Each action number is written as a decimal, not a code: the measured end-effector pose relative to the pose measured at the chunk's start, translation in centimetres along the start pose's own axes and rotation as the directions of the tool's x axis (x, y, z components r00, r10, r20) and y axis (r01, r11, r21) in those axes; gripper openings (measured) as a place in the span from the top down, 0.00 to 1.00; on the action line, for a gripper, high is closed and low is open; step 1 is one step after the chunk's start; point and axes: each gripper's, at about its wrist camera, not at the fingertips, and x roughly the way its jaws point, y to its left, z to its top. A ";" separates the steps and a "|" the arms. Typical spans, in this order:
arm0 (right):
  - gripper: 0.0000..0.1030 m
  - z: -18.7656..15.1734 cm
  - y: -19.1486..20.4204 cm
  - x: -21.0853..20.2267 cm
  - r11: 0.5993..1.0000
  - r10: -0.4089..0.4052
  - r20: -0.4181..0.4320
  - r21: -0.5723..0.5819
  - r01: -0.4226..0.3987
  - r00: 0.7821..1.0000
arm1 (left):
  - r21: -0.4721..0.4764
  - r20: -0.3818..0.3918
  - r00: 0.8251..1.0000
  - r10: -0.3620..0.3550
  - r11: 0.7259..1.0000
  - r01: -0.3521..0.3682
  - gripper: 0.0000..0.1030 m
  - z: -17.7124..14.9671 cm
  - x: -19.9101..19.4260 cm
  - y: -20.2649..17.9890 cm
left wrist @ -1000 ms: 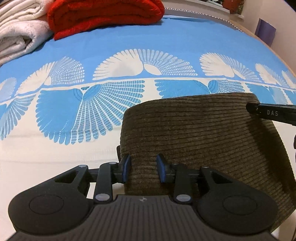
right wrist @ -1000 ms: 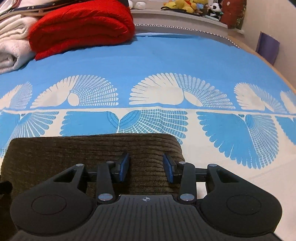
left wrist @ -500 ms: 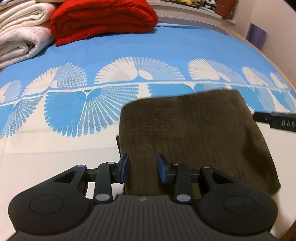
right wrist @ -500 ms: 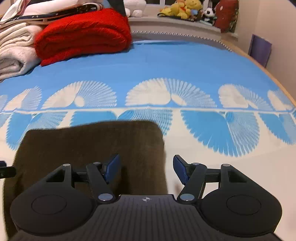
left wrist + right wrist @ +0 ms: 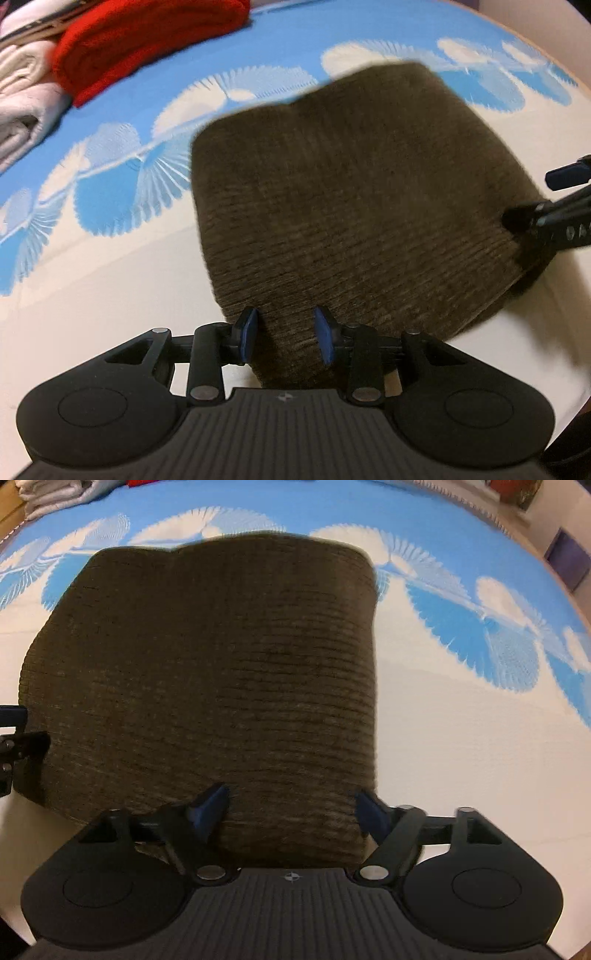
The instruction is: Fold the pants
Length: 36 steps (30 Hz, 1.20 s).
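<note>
The brown corduroy pants (image 5: 351, 199) lie folded into a squarish bundle on the blue and white bedspread (image 5: 110, 192); they also fill the right wrist view (image 5: 221, 672). My left gripper (image 5: 286, 339) is open, its blue pads (image 5: 248, 334) straddling the near left edge of the bundle. My right gripper (image 5: 291, 812) is open wide over the near right edge of the bundle, its pads (image 5: 210, 806) apart from the cloth. The right gripper's fingers show at the right of the left wrist view (image 5: 546, 218).
A folded red blanket (image 5: 147, 40) and white folded linens (image 5: 22, 92) sit at the far left of the bed. A purple object (image 5: 569, 559) stands by the wall at the far right. The bed edge curves along the right.
Both grippers tilted down and moved closer over the folded pants, which now fill the views. The right gripper opened wider; the left stayed at a similar gap.
</note>
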 end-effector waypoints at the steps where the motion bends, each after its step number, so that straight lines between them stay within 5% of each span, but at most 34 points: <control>1: 0.28 0.1 -0.3 -0.9 1.000 -0.015 0.035 0.018 0.014 0.999 | -0.015 0.035 0.999 0.004 1.000 -0.004 0.58 0.1 -1.2 0.4; 4: 0.27 0.1 -1.3 -5.2 0.994 -0.027 0.209 0.113 0.003 0.978 | -0.013 0.171 0.983 0.066 0.998 -0.064 0.42 0.5 -5.2 1.6; 8: 0.15 -1.6 -1.7 -11.0 0.982 -0.012 0.438 0.173 -0.071 0.899 | 0.001 0.397 0.909 0.124 0.991 -0.136 0.19 -0.6 -12.1 2.1; 11: 0.06 -4.6 -1.2 -13.8 0.985 -0.016 0.551 0.154 -0.083 0.834 | -0.053 0.497 0.858 0.127 0.992 -0.116 0.18 -2.7 -16.5 1.8; 15: 0.02 -9.1 -0.8 -14.7 0.979 -0.030 0.601 0.179 -0.098 0.799 | -0.155 0.556 0.820 0.137 0.986 -0.060 0.16 -7.3 -18.4 -0.8; 17: 0.01 -10.4 -1.0 -15.2 0.970 -0.042 0.607 0.214 -0.113 0.793 | -0.197 0.516 0.847 0.129 0.980 -0.029 0.15 -9.8 -17.1 -2.4; 18: 0.01 -10.8 -1.1 -15.3 0.967 -0.049 0.612 0.226 -0.115 0.789 | -0.185 0.417 0.905 0.086 0.983 -0.008 0.15 -10.1 -15.6 -3.1; 19: 0.01 -11.1 -1.0 -15.4 0.965 -0.054 0.617 0.234 -0.118 0.785 | -0.175 0.328 0.944 0.047 0.985 0.012 0.15 -9.6 -14.6 -3.5; 20: 0.01 -11.5 -1.0 -15.5 0.962 -0.054 0.625 0.241 -0.126 0.779 | -0.174 0.305 0.952 0.019 0.984 0.037 0.15 -9.5 -14.1 -3.6; 23: 0.01 -11.9 -0.2 -14.6 0.968 -0.028 0.601 0.214 -0.127 0.799 | -0.190 0.292 0.955 0.043 0.982 0.014 0.06 -8.5 -12.7 -3.4; 27: 0.01 -11.8 1.0 -14.0 0.989 -0.014 0.583 0.130 -0.076 0.813 | -0.286 0.209 0.977 0.032 0.958 0.030 0.06 -8.1 -10.6 -2.4; 36: 0.01 -11.1 1.2 -12.2 0.979 -0.027 0.489 0.188 -0.075 0.872 | -0.336 0.152 0.988 0.042 0.942 0.012 0.05 -7.7 -9.0 -1.3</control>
